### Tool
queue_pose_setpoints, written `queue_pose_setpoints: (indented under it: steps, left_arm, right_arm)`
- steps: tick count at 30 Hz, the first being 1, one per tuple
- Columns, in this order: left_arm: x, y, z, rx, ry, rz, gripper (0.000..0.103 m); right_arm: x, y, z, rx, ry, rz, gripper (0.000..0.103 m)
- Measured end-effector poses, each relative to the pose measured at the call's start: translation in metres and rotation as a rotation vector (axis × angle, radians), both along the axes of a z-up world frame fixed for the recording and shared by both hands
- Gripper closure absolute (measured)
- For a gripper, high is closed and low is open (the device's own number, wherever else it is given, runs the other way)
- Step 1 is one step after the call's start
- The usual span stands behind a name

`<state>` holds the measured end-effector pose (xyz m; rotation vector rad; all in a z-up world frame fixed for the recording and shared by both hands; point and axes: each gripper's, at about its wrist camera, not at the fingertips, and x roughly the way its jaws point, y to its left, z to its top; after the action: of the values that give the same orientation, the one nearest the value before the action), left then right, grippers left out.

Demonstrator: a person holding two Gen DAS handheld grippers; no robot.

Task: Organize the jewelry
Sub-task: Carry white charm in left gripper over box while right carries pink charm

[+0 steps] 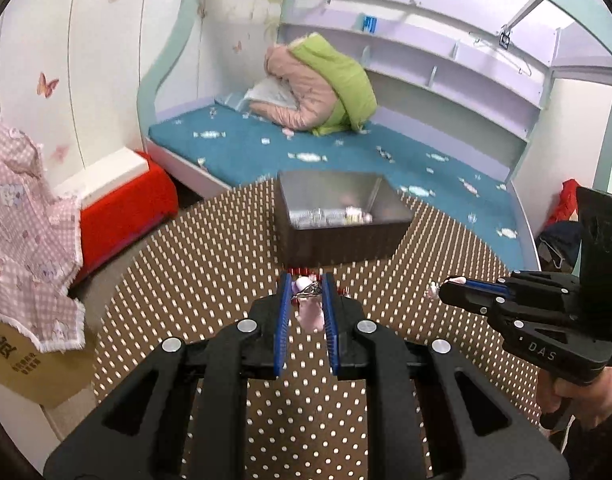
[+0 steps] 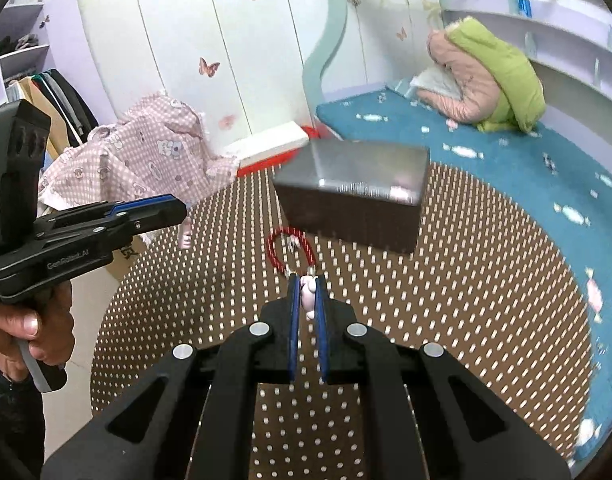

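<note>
A grey metal box (image 1: 338,236) stands on the brown dotted round table (image 1: 209,264); several small jewelry pieces lie inside. It also shows in the right wrist view (image 2: 358,216). My left gripper (image 1: 307,290) is shut on a pink figure-shaped piece with a silver ring (image 1: 308,300), just in front of the box. My right gripper (image 2: 307,286) is shut on a small pink charm (image 2: 308,294), above the table. A red bracelet (image 2: 279,250) lies on the table between the right gripper and the box. The right gripper shows at the right in the left wrist view (image 1: 446,286).
A bed with a blue sheet (image 1: 346,152) and a pink and green jacket (image 1: 322,84) lies behind the table. A pink checked cloth (image 2: 145,156) hangs at the left, over a cardboard box (image 1: 33,368). A red and white box (image 1: 121,196) sits beside the bed.
</note>
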<state>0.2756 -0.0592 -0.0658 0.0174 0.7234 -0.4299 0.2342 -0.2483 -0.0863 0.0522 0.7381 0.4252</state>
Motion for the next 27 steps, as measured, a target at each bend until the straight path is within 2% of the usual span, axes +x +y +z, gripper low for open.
queue_pose_setpoints:
  steps: [7, 12, 18, 27]
  left_arm:
    - [0.018, -0.012, 0.052, -0.006, -0.098, -0.002, 0.087]
    - [0.045, -0.028, 0.077, -0.026, -0.116, -0.015, 0.087]
    - [0.088, -0.049, 0.085, -0.041, -0.08, -0.017, 0.087]
    - [0.141, -0.066, 0.061, -0.045, 0.028, 0.002, 0.087]
  right_arm:
    - [0.025, 0.0, 0.05, -0.017, -0.105, -0.014, 0.097]
    - [0.064, -0.004, 0.076, -0.026, -0.121, -0.02, 0.097]
    - [0.108, -0.014, 0.075, -0.025, -0.058, -0.036, 0.097]
    - [0.148, -0.015, 0.046, -0.021, 0.056, -0.043, 0.096]
